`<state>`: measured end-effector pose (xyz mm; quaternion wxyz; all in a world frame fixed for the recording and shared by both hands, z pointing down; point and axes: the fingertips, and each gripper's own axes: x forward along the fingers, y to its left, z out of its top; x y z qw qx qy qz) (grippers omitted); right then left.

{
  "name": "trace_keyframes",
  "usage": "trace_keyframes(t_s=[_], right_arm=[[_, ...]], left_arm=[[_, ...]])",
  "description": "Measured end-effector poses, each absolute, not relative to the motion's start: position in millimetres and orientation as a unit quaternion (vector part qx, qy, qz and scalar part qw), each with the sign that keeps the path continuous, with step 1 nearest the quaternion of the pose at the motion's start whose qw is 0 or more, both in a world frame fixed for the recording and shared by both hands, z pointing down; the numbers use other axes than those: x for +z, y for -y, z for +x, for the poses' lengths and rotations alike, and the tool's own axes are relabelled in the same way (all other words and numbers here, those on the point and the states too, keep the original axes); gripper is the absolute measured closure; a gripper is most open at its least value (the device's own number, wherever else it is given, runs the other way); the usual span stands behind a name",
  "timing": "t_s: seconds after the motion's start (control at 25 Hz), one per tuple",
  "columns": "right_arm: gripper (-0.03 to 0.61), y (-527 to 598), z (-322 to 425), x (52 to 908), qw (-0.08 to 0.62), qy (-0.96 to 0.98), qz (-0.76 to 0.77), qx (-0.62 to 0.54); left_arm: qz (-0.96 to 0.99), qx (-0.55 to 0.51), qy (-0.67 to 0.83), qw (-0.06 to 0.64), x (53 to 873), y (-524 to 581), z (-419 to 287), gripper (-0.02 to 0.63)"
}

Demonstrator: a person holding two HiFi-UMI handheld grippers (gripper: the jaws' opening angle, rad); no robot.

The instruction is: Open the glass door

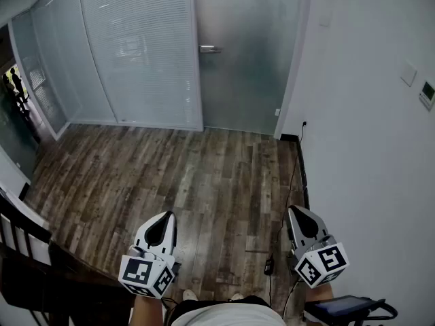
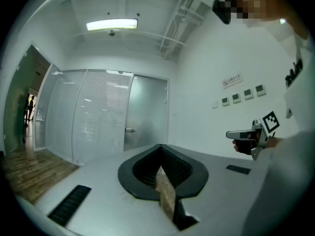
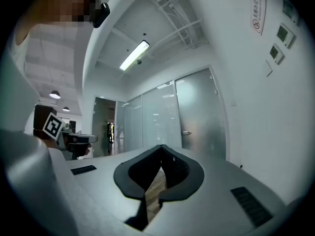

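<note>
An office: frosted glass walls [image 1: 58,80] with blinds [image 1: 139,46] run beside a glass door [image 1: 245,60], over a plank floor [image 1: 170,175]. A white wall [image 1: 367,128] carries control panels [image 2: 236,97]; a strip light [image 2: 112,24] and bare pipes [image 2: 178,21] hang overhead.

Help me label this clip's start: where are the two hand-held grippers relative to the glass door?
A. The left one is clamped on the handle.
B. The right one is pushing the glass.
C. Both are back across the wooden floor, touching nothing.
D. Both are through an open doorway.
C: the head view shows the left hand-held gripper and right hand-held gripper separated by wooden floor from the closed glass door and its handle.
</note>
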<state>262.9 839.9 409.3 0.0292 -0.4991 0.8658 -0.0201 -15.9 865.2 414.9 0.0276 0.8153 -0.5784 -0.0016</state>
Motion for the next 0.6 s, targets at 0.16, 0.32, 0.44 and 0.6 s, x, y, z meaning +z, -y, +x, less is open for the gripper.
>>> trace_keyframes(t_s=[0.16,0.32,0.44,0.6], right_arm=[[0.577,-835.3,279.0,415.2,0.033,-0.867,-0.497,-0.022],[0.577,-824.7,290.3,421.1,0.018,-0.87,-0.492,-0.011],[0.577,-805.4,311.7,429.8,0.015,-0.864,-0.503,-0.006],[0.577,-780.7,335.8,443.6,0.024,-0.846,-0.531,-0.034]], left_arm=[[0.813,-0.004,0.581,0.025,419.3,-867.7,-1.6,0.615],[0.81,0.005,0.586,0.019,419.8,-854.3,6.4,0.614],[0.807,0.003,0.59,0.01,418.2,-827.8,10.2,0.614],[0.815,0.0,0.58,0.008,421.7,-792.0,16.3,0.614]])
